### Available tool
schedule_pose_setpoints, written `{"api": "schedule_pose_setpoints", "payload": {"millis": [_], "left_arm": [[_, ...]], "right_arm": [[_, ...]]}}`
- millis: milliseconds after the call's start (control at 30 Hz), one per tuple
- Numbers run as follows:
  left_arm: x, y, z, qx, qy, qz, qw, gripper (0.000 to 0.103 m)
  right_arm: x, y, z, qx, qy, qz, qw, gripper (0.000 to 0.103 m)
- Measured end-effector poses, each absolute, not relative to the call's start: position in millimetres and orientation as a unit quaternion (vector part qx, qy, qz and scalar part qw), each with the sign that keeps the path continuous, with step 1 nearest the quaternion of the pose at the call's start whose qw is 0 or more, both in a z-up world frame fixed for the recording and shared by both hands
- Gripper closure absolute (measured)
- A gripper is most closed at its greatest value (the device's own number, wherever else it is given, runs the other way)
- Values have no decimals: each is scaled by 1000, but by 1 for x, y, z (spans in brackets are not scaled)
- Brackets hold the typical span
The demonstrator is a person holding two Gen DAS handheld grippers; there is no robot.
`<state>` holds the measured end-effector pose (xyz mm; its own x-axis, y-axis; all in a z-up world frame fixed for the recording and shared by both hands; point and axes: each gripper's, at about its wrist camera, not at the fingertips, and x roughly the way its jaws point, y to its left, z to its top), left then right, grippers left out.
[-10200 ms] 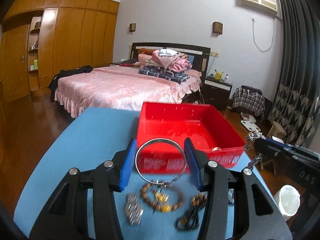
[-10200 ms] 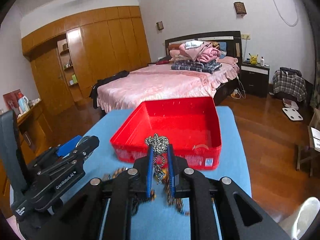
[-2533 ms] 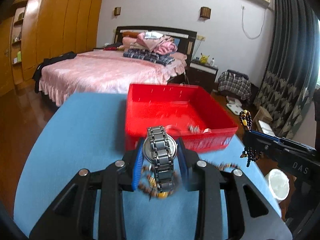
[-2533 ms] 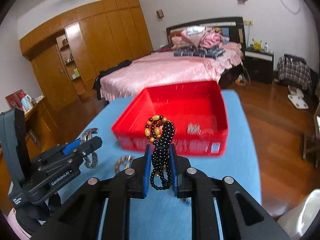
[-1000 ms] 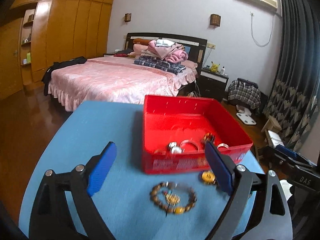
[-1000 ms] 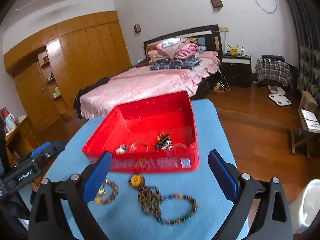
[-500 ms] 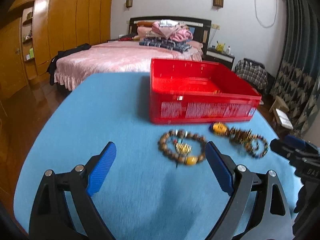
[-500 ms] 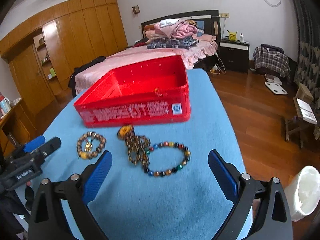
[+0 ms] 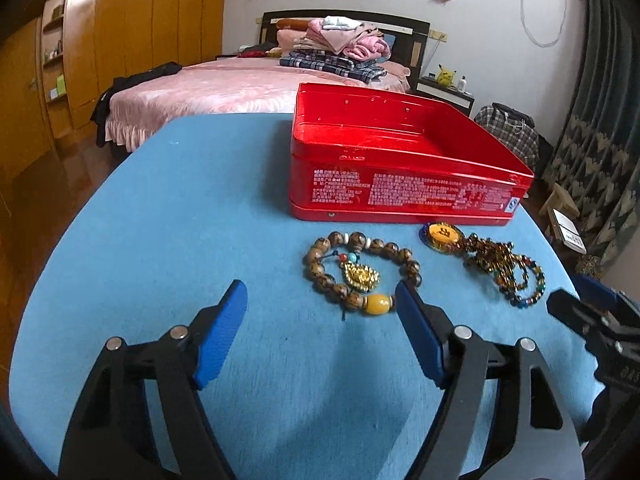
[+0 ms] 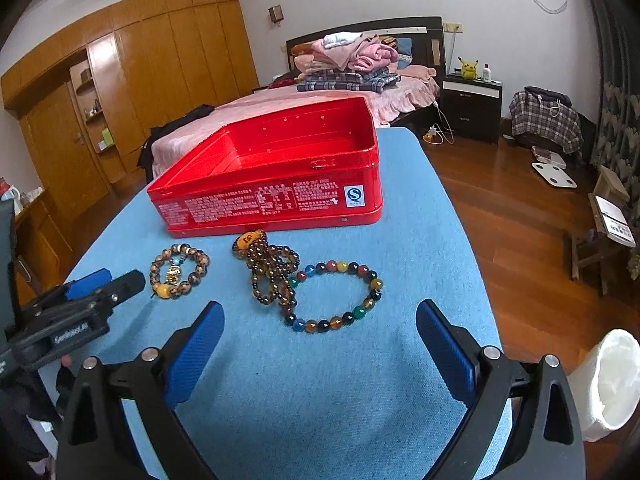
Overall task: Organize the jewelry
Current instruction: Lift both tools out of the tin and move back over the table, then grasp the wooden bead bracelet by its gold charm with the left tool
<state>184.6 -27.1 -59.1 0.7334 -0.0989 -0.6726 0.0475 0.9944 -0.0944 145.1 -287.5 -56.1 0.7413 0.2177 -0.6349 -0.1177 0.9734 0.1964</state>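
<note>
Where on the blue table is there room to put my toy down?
Left of the red box and wooden bracelet, the blue table is bare. The near strip before the colorful bracelet is too. It's crowded before the box, around the brown necklace.

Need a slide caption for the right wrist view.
Open right gripper above multicolor bead bracelet, red tin behind on blue table.

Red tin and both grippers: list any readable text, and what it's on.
"S" in a blue and white square sticker: front wall of the red tin.
White print rows on the red tin's front wall: too small to read.
"GenRobot.AI": side of the left gripper, somewhat blurred.
"DAS": side of the right gripper, cut off at the frame edge.
</note>
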Motion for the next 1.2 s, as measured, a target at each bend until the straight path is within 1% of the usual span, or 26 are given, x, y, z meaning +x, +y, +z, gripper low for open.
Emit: {"api": "schedule_pose_setpoints", "payload": {"millis": [33,67,100,167,233,367,433,567,600,800,900,1033,1200], "left_arm": [[186,-28,-59,-36,363,-40,930,31],[187,-29,-58,-37,361,-40,931,36],[189,-30,-58,-38,363,-44,930,45],[194,-32,-58,-44,368,-52,927,47],[198,-37,-59,-45,371,-62,925,57],[208,-47,-62,-44,385,-71,919,62],[213,-50,-66,-45,394,-75,915,70],[223,-55,-73,-48,414,-81,906,71],[226,-57,-75,-51,420,-88,902,73],[233,-60,-79,-52,426,-88,899,73],[234,-55,-78,-56,426,-76,900,87],[227,-52,-76,-62,419,-87,902,88],[206,-46,-61,-61,388,-93,915,88]], "right_arm": [[145,-288,-57,74,349,90,930,8],[146,-289,-57,76,349,90,930,8],[146,-289,-56,76,348,91,930,8],[146,-289,-55,76,347,91,930,8],[145,-288,-56,75,347,92,930,8],[145,-289,-56,78,346,95,930,8],[145,-289,-56,79,346,96,930,8],[145,-290,-56,82,345,98,930,8],[146,-291,-56,83,345,99,930,8],[146,-291,-57,88,346,99,929,8],[145,-291,-57,88,345,99,929,8],[146,-292,-57,93,345,99,929,8],[145,-292,-56,93,342,99,930,8]]}}
